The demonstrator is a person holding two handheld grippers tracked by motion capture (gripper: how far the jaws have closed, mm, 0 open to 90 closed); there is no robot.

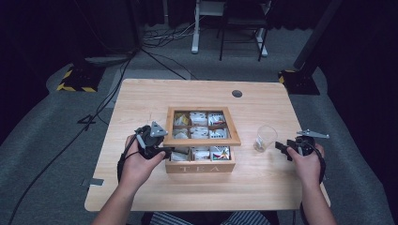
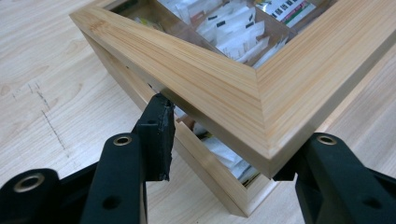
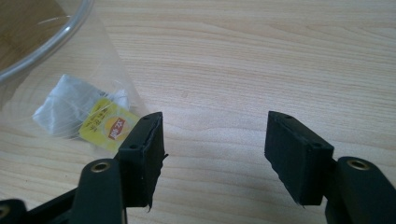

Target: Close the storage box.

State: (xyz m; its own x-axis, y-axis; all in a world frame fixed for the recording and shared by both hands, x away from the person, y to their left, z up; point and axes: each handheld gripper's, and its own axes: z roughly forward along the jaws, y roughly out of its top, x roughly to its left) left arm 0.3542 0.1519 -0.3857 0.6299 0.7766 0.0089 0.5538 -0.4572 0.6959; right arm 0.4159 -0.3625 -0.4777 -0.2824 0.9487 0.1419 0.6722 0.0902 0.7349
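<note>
Wood table (image 1: 141, 101), dark room — L gripper (image 1: 157, 151) jaws straddle tea box lid (image 1: 202, 140); R gripper (image 1: 283, 149) jaws apart.

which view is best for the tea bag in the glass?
Right gripper view: the tea bag lies close up inside the glass, its yellow tag clear. In the high view it is only a small pale speck at the glass bottom. The left gripper view looks at the tea box lid.

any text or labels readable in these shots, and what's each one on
"TEA": on the front wall of the wooden tea box, high view.
Yellow tag of the tea bag in the glass cup: red and yellow logo, lettering too blurred to read.
Tea packets in the box: dark print marks, too small to read.
</note>
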